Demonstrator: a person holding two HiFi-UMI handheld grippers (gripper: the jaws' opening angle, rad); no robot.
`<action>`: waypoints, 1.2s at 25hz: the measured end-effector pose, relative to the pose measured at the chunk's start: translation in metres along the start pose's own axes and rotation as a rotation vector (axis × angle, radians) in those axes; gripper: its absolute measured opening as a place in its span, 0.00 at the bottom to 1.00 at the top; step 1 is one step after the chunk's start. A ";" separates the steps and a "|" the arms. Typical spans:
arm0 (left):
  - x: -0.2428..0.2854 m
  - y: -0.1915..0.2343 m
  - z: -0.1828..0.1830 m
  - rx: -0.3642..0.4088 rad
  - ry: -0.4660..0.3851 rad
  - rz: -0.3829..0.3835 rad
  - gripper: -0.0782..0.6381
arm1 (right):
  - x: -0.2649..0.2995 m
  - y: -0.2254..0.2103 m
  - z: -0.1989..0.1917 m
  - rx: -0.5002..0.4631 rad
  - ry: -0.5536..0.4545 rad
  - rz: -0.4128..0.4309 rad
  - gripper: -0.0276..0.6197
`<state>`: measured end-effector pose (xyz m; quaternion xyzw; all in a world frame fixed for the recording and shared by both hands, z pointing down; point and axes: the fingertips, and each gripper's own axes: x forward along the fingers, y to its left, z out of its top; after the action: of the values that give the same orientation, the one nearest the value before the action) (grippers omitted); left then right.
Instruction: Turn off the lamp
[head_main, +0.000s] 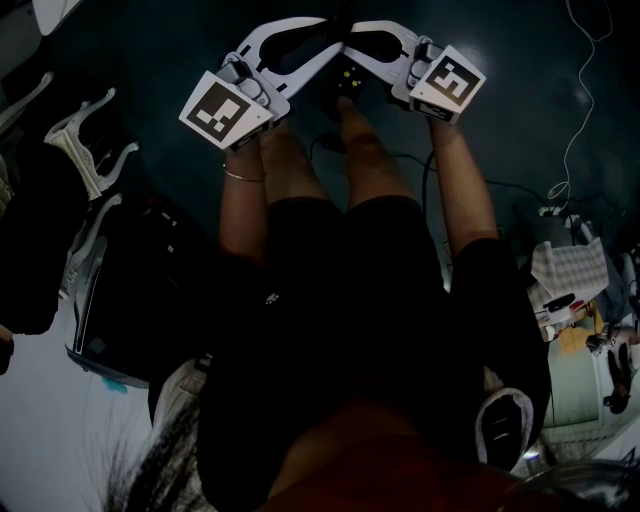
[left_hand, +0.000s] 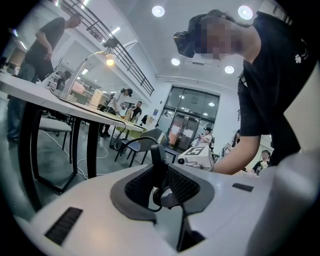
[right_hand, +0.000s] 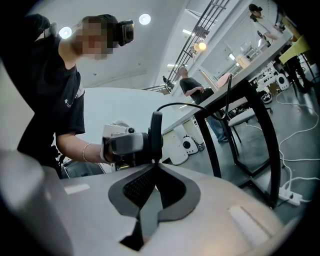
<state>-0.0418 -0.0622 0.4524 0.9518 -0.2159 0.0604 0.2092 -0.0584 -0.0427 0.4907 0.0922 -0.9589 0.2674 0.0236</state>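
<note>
Your left claw (left_hand: 159, 170) and right claw (right_hand: 155, 166) are both clamped narrow on the flat black switch (right_hand: 156, 132) of the black cord (right_hand: 190, 104); the slim silver desk lamp (left_hand: 108, 59) glows on the white tabletop (left_hand: 30, 89), close to its edge

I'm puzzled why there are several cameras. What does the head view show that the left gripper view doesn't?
Head view only: the person's legs and the marker cube on the left gripper. Left gripper view only: the lit lamp on a table, and the black cord in its jaws. Both: the right gripper and the arm holding it.
</note>
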 end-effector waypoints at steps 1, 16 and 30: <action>0.000 0.000 0.000 0.001 0.003 0.000 0.23 | 0.000 0.000 0.000 -0.001 0.002 0.001 0.05; 0.001 0.001 -0.006 0.006 0.019 0.000 0.22 | -0.001 -0.001 -0.003 -0.009 0.008 -0.013 0.05; 0.000 0.009 -0.032 -0.058 0.000 0.027 0.22 | -0.014 -0.005 -0.022 -0.016 0.084 -0.028 0.09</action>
<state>-0.0463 -0.0564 0.4852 0.9424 -0.2301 0.0570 0.2359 -0.0435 -0.0334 0.5113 0.0941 -0.9577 0.2631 0.0681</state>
